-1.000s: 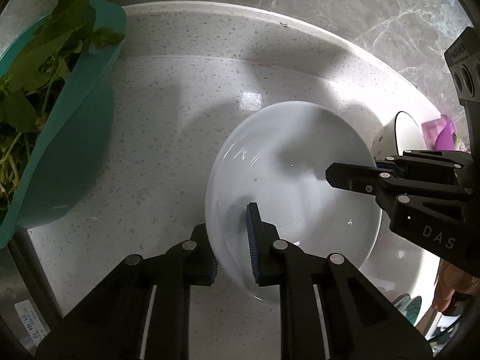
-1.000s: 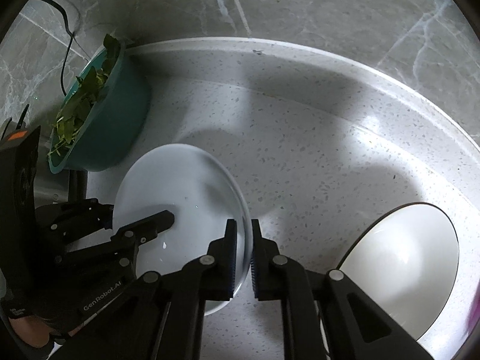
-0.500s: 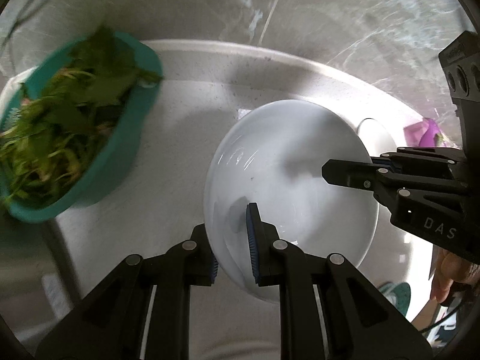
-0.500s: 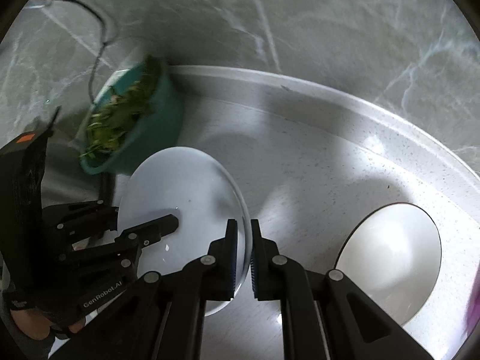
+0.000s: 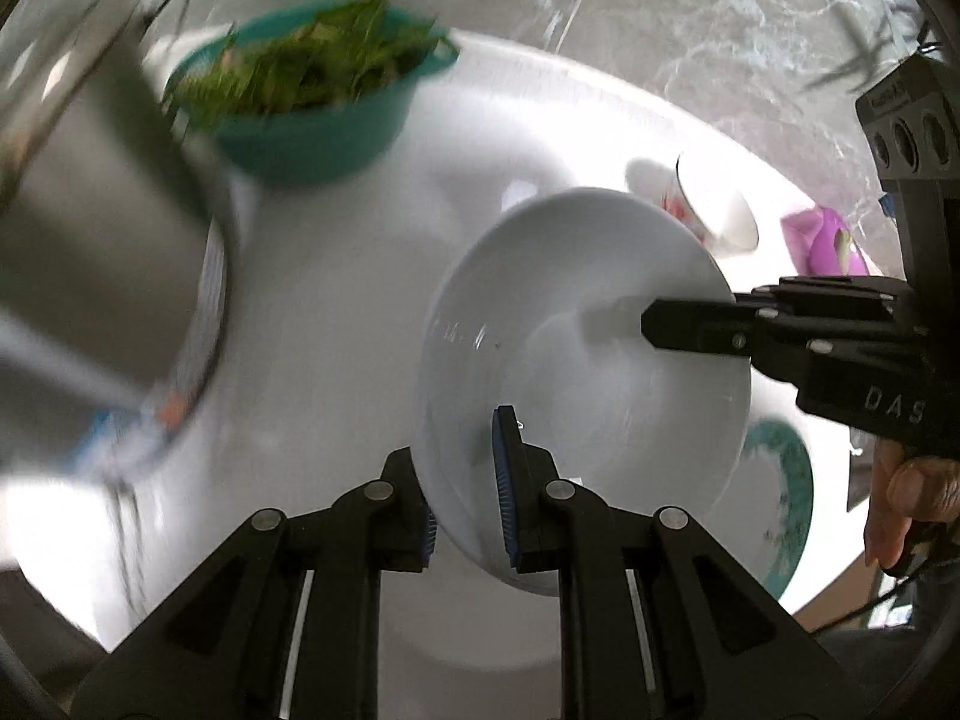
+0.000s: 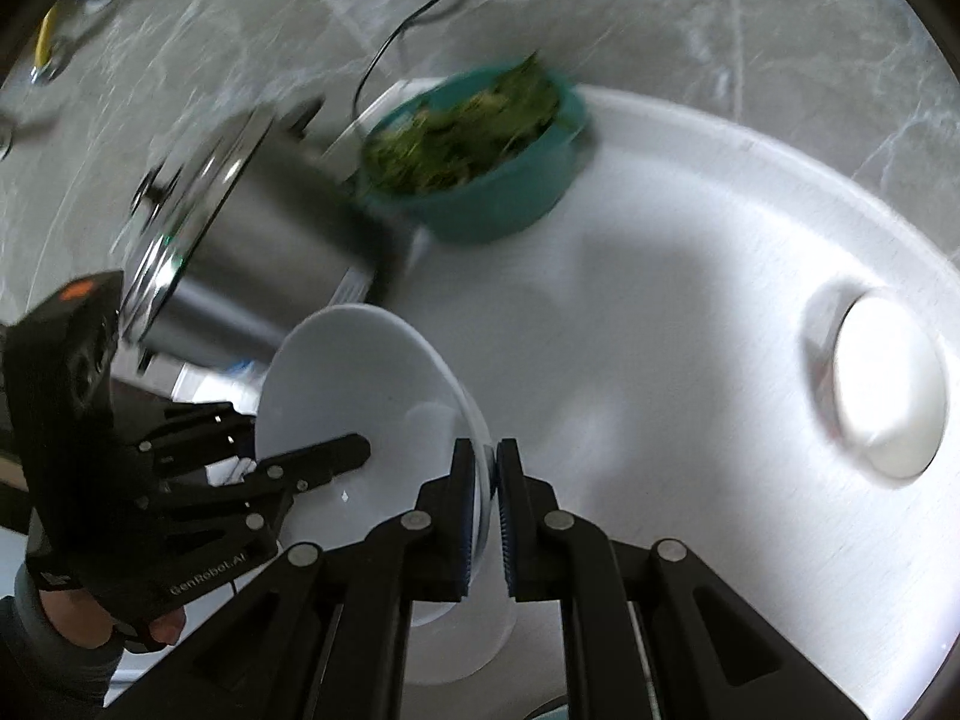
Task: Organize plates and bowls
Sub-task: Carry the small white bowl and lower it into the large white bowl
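A white bowl (image 5: 576, 324) is held in the air above the white countertop by both grippers. My left gripper (image 5: 465, 489) is shut on its near rim. My right gripper (image 6: 483, 516) is shut on the opposite rim, and it shows at the right of the left wrist view (image 5: 720, 330). The same bowl shows in the right wrist view (image 6: 354, 384), with the left gripper (image 6: 300, 468) at its left. A second white bowl (image 6: 882, 384) sits on the counter at the right. A plate with a green rim (image 5: 786, 498) lies beyond the held bowl.
A teal bowl of green leaves (image 5: 312, 102) stands at the back of the counter, also in the right wrist view (image 6: 480, 162). A steel pot (image 6: 240, 240) stands left of it. A white cup (image 5: 714, 210) and a purple object (image 5: 828, 246) sit at the right. The marble wall (image 6: 660, 12) is behind.
Both grippers have lifted the white bowl up and back from the counter. The teal bowl and second white bowl look farther away, and the steel pot has come into view.
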The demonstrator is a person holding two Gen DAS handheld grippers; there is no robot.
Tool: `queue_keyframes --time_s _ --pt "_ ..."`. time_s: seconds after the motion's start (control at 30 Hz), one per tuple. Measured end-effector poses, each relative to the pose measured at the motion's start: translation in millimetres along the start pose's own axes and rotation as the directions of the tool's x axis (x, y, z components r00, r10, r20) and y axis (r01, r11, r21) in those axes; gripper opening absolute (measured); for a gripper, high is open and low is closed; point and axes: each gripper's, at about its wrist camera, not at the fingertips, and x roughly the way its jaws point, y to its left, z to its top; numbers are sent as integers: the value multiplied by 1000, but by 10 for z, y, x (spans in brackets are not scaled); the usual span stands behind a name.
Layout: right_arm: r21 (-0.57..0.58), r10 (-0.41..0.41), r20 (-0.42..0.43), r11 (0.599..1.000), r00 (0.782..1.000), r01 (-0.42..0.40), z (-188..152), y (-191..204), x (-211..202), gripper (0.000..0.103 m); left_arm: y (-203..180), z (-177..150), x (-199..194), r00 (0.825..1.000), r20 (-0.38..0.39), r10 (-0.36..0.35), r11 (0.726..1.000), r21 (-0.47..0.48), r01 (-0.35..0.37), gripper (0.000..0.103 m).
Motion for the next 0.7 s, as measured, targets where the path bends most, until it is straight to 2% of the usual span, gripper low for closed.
queue_keyframes --time_s 0.1,0.3,0.7 --pt "8 8 -32 1000 999 -8 -187 78 110 10 45 -317 71 999 -35 -14 999 -36 13 14" --pt "34 7 -91 999 996 -4 -395 89 347 10 134 -615 275 998 -67 -11 998 -58 7 14" --pt "53 -26 -147 998 989 34 -586 86 696 10 141 -672 736 994 -104 19 999 -42 -24 14"
